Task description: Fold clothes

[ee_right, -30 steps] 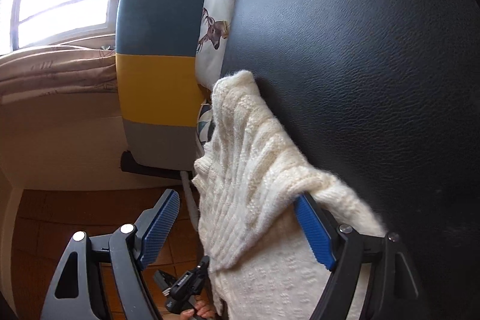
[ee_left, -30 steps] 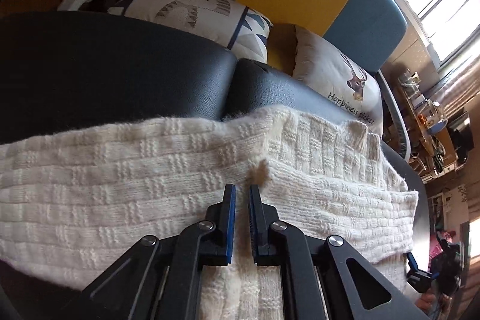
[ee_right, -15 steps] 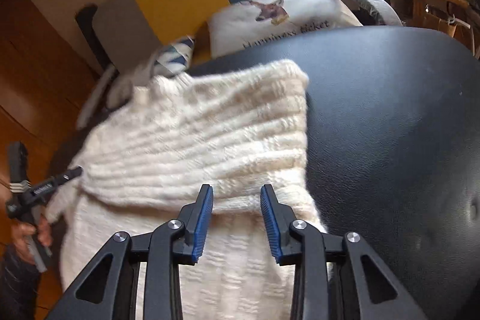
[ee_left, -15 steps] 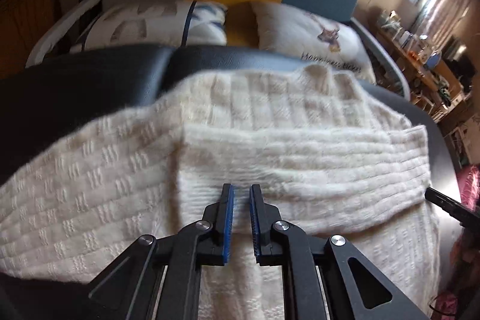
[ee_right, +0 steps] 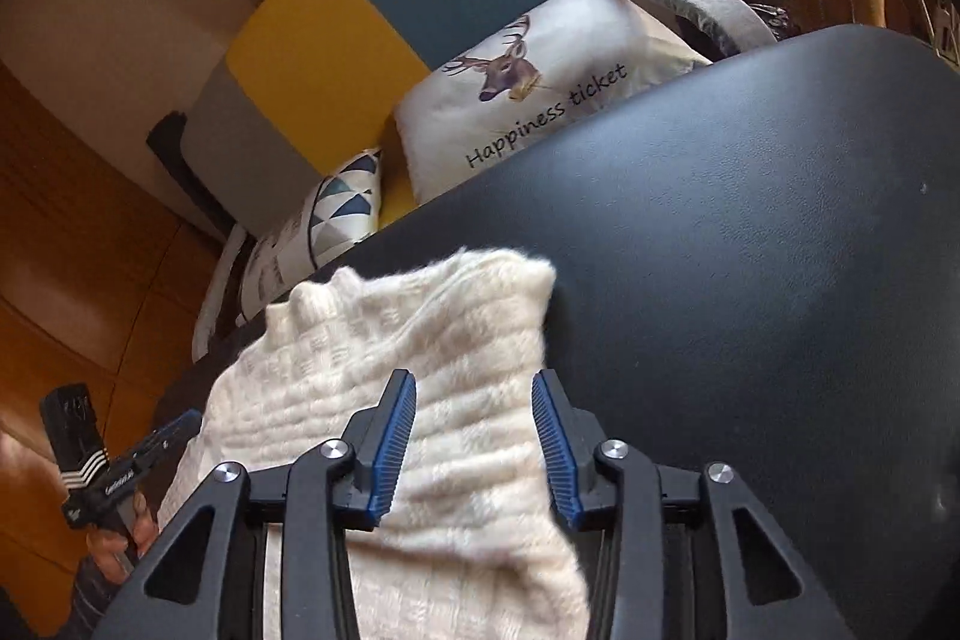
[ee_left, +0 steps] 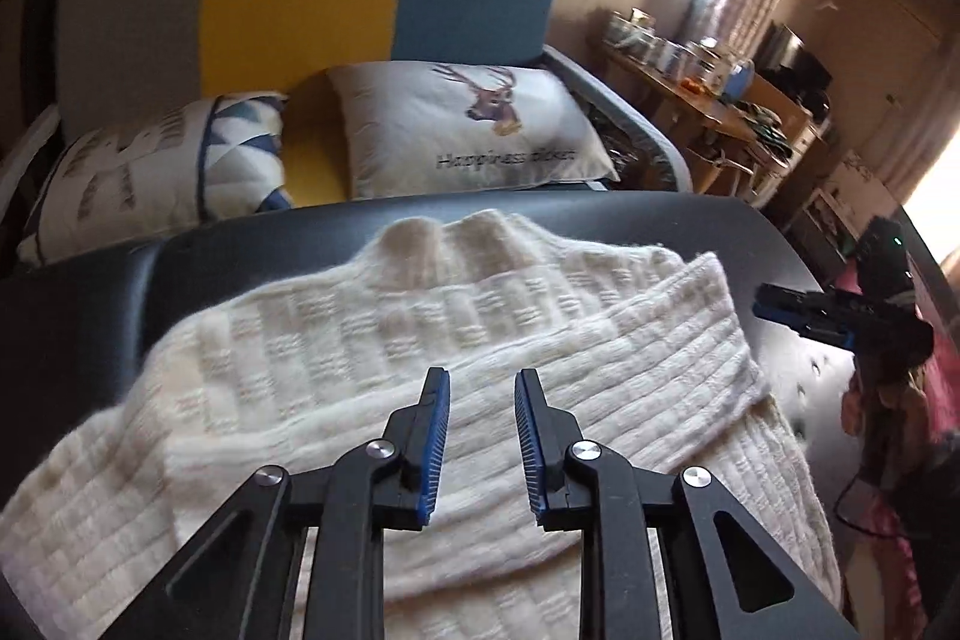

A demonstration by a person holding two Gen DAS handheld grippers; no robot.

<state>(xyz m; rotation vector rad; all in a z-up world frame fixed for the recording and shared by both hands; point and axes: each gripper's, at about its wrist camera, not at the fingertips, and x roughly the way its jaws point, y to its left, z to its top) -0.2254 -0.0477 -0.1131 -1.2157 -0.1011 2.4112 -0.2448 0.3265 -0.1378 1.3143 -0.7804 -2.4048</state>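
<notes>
Sweater [ee_left: 420,340] lies freshly folded on the black desk [ee_right: 750,250]; my left hand-held gripper [ee_left: 480,400] and right hand-held gripper [ee_right: 474,400] are both opening, released, empty.

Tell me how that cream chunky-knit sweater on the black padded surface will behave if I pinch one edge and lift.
The cream chunky-knit sweater is probably floppy: its folded layer already sags into soft ridges. The thick, fuzzy knit should grip ribbed pads rather than slip. It likely drags on the black padded surface, so the fold may shift.
</notes>
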